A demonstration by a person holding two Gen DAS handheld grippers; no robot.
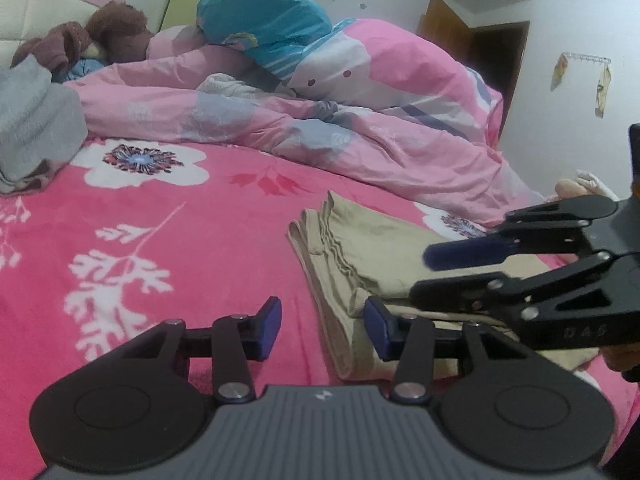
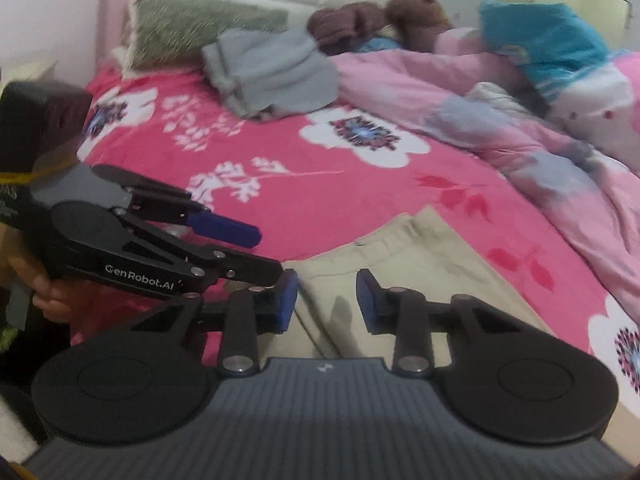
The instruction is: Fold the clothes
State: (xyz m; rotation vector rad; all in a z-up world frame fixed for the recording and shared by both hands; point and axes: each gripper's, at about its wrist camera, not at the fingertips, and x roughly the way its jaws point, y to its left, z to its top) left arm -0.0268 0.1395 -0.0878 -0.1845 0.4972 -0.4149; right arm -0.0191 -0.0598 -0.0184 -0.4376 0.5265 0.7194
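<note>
**Two grippers over folded beige trousers on a pink bed**

Nearest to us, in the left wrist view, the left gripper (image 1: 322, 330) points slightly downward with its blue-padded jaws partly apart. Nothing sits between them; we see only the pink flowered bedspread (image 1: 168, 216) and the near left edge of a folded beige garment (image 1: 360, 252) through the gap. The garment looks like trousers, folded into a layered stack with a waistband at its far end. It lies on the bedspread toward the near right part of the bed.

The right gripper (image 2: 326, 300) hovers directly over this garment. Its jaws are also partly apart, and the pads do not press on the cloth; whether they touch it we cannot tell. In the right wrist view the left gripper crosses in from the left, its fingertip touching or just overlapping the right gripper's left finger, and a hand (image 2: 48, 300) grips its handle.

Further back, a heap of grey clothing (image 2: 272, 72) lies on the bedspread toward the headboard side. Beside it, a rumpled pink quilt (image 1: 320, 120) runs along the far side of the bed. At the head of the bed we see a green pillow (image 2: 200, 32), a brown plush toy (image 2: 412, 16) and a teal cushion (image 1: 268, 24) resting on the quilt. A brown door (image 1: 480, 52) stands in the far wall.
</note>
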